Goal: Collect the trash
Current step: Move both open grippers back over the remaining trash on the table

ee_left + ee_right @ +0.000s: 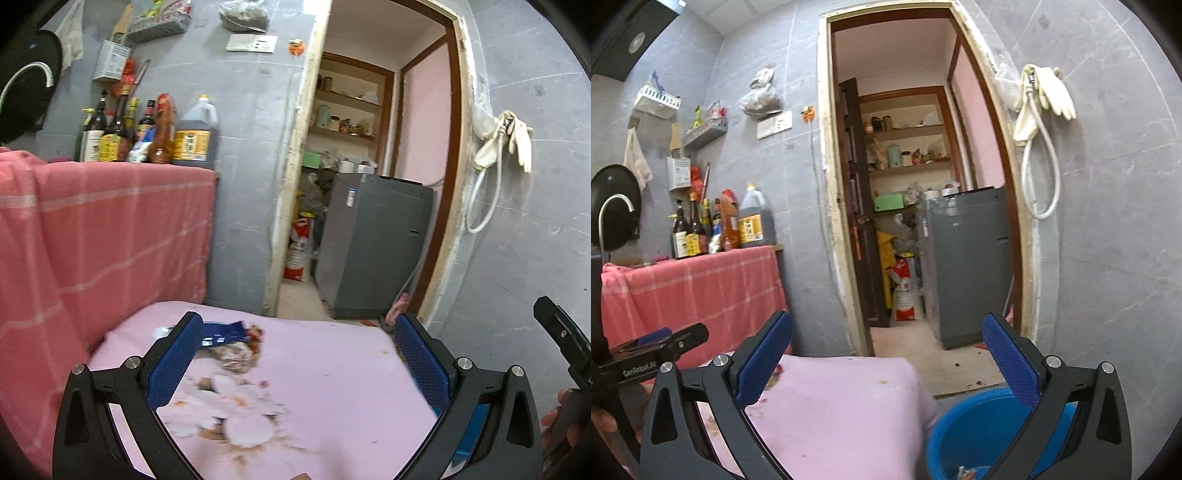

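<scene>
The right half of the pink cloth-covered surface [332,369] lies bare; crumpled wrappers and scraps [236,354] clutter its left, beside the hanging red checked cloth [92,240].

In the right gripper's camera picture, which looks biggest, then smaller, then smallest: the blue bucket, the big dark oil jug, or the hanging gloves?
1. Blue bucket, though it is nearest the camera and partly cut off, so that inflates it.
2 and 3. Gloves and oil jug look about alike; I won't rank them.

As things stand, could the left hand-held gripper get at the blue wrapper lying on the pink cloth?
Probably yes. The left hand-held gripper is open and empty, and the blue wrapper lies just ahead by its left finger among crumpled tissue. Nothing stands between them on the pink cloth.
</scene>
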Available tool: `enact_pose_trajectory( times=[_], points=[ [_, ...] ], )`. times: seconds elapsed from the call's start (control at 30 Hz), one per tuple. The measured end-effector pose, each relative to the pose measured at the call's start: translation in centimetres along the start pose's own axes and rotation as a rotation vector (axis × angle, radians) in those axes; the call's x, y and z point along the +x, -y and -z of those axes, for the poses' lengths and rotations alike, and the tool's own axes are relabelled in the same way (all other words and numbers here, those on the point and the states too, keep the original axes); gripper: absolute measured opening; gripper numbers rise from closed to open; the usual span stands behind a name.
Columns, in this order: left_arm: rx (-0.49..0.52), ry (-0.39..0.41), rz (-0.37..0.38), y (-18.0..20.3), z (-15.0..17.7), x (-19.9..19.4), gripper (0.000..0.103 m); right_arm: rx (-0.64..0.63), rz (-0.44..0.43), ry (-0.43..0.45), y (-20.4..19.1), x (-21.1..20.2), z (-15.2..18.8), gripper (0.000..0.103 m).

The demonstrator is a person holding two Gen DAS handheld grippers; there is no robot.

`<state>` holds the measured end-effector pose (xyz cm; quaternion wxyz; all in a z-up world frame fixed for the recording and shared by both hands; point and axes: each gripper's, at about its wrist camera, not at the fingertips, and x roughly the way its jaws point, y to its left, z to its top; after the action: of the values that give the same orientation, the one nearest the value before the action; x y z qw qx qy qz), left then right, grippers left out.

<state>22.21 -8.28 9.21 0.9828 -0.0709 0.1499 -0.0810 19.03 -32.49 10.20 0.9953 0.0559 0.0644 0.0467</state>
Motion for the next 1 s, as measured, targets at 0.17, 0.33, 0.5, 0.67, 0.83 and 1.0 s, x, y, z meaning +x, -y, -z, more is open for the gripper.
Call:
enact_pose_trajectory(
  times=[0.17, 0.33, 0.5, 0.67, 0.83, 1.0],
  points=[
    [-0.004, 0.005, -0.056, -2.8, 0.5, -0.9, 0.101, -0.013, -0.046, -0.006, -2.7, 0.8, 0.4, 0.103],
    [-0.011, -0.008, -0.115, -6.3, 1.6, -1.5, 0.101, -0.029, -0.092, -0.032, -4.9, 2.0, 1.3, 0.103],
    [-0.013, -0.036, -0.165, -9.4, 3.0, -1.1, 0.101, -0.053, -0.140, -0.080, -6.6, 3.8, 2.4, 0.103],
    [-0.010, -0.089, -0.183, -11.4, 4.0, 0.6, 0.101, -0.084, -0.163, -0.130, -7.7, 6.1, 3.3, 0.103],
    [-0.022, -0.163, -0.172, -12.8, 4.7, 3.2, 0.101, -0.102, -0.196, -0.202, -8.3, 9.3, 4.0, 0.103],
    [-0.053, -0.205, -0.148, -13.8, 4.6, 5.5, 0.101, -0.092, -0.239, -0.290, -8.7, 12.9, 4.5, 0.103]
  ],
)
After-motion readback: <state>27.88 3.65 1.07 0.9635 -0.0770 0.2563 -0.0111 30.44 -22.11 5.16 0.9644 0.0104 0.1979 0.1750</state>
